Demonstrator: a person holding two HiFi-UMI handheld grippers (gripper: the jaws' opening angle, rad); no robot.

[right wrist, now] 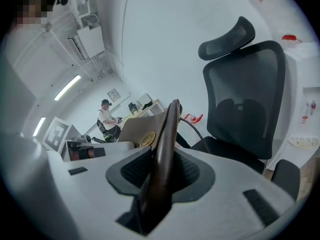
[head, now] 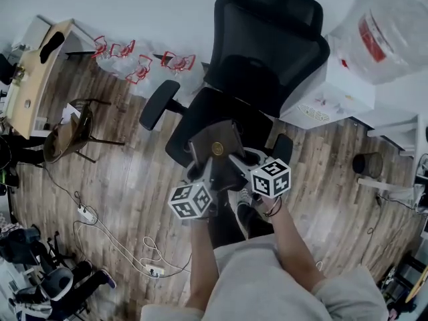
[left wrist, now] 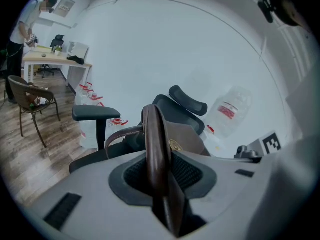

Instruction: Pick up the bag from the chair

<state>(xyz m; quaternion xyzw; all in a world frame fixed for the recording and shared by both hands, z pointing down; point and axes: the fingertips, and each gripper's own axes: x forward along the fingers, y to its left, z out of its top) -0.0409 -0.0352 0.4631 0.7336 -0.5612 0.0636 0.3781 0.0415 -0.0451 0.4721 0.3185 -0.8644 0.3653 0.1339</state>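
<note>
A brown leather bag (head: 217, 154) with a round gold emblem hangs above the seat of the black office chair (head: 267, 52), clear of it. My left gripper (head: 204, 179) is shut on the bag's left edge; in the left gripper view the dark brown bag (left wrist: 156, 154) stands pinched between the jaws. My right gripper (head: 244, 166) is shut on the bag's right edge, and the bag (right wrist: 162, 149) runs upright through its jaws in the right gripper view. The chair (right wrist: 245, 104) stands just behind the bag.
A large clear water bottle (head: 384, 32) rests on a white unit (head: 328, 99) right of the chair. Red-printed plastic bags (head: 137, 62) lie by the wall. A wicker chair (head: 70, 132) and desk (head: 33, 79) stand at left, cables (head: 114, 239) on the floor. A person (right wrist: 107, 119) stands far off.
</note>
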